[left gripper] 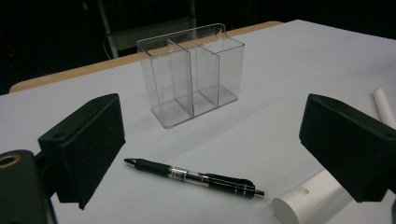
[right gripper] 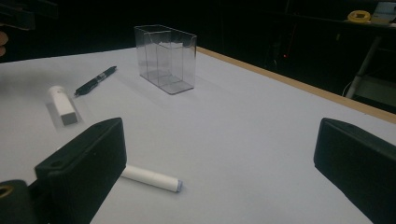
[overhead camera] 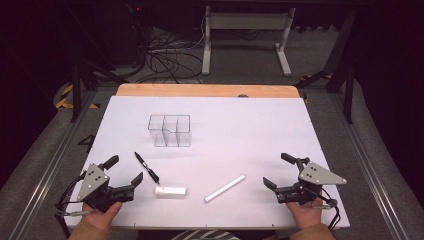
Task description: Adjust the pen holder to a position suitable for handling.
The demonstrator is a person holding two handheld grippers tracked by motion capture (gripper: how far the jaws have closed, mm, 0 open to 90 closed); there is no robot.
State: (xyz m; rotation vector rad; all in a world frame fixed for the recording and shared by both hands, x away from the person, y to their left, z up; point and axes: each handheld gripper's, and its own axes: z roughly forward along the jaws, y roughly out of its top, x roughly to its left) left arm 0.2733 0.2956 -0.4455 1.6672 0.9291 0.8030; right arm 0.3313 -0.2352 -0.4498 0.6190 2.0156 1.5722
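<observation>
A clear plastic organizer [overhead camera: 170, 131] with several compartments stands empty on the white table top [overhead camera: 250, 130], left of centre. In front of it lie a black pen [overhead camera: 146, 168], a white rectangular block [overhead camera: 170, 192] and a white stick [overhead camera: 225, 188]. My left gripper [overhead camera: 125, 170] is open at the near left, its jaws wide apart beside the pen. In the left gripper view the pen [left gripper: 194, 176] lies between the jaws and the organizer [left gripper: 191, 74] stands beyond. My right gripper [overhead camera: 276, 170] is open at the near right, with the stick [right gripper: 152, 178] near its left jaw.
The table's wooden back edge [overhead camera: 207, 90] shows behind the white sheet. Past it, on the floor, are tangled cables [overhead camera: 165, 57] and a white desk frame [overhead camera: 245, 35]. A dark metal rail [overhead camera: 50, 155] runs along the left side.
</observation>
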